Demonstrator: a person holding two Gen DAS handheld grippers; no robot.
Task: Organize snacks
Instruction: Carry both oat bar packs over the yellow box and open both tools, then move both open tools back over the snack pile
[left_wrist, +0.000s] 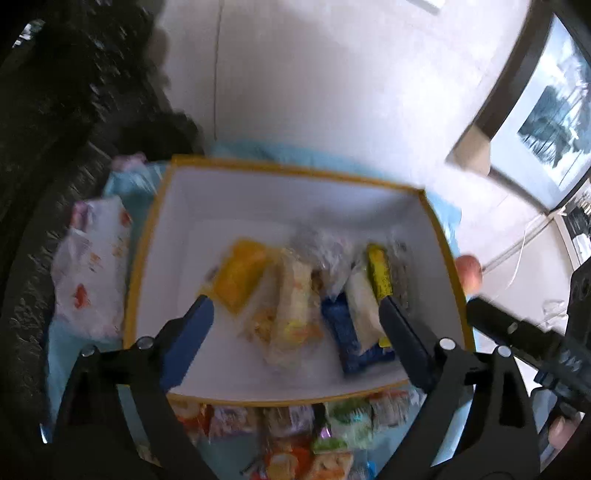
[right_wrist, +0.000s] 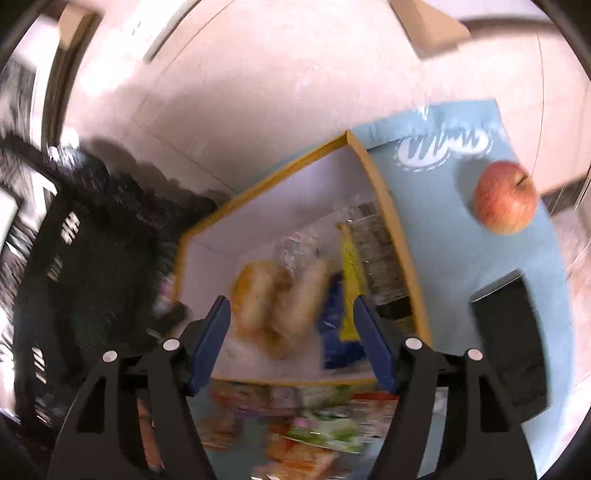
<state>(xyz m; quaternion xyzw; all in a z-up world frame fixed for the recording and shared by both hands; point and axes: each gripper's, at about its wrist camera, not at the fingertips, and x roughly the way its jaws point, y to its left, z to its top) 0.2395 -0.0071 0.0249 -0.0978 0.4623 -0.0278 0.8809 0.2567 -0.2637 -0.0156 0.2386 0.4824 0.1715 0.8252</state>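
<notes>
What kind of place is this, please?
Probably a home, working on the floor: pale floor tiles, a blue mat with an apple, a box holding snacks, and a framed picture leaning nearby.

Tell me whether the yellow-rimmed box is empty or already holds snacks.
Partly filled: the box holds several packets, including a yellow one and a blue one; much white floor remains bare.

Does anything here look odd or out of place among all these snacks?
One thing: a red apple sits alone on the blue mat, outside the yellow-rimmed box, the only fresh fruit among packets. The packets in the box lie jumbled at angles, and more wrapped snacks are heaped outside its near edge. Nothing looks spilled or torn, though the views are blurred.
</notes>
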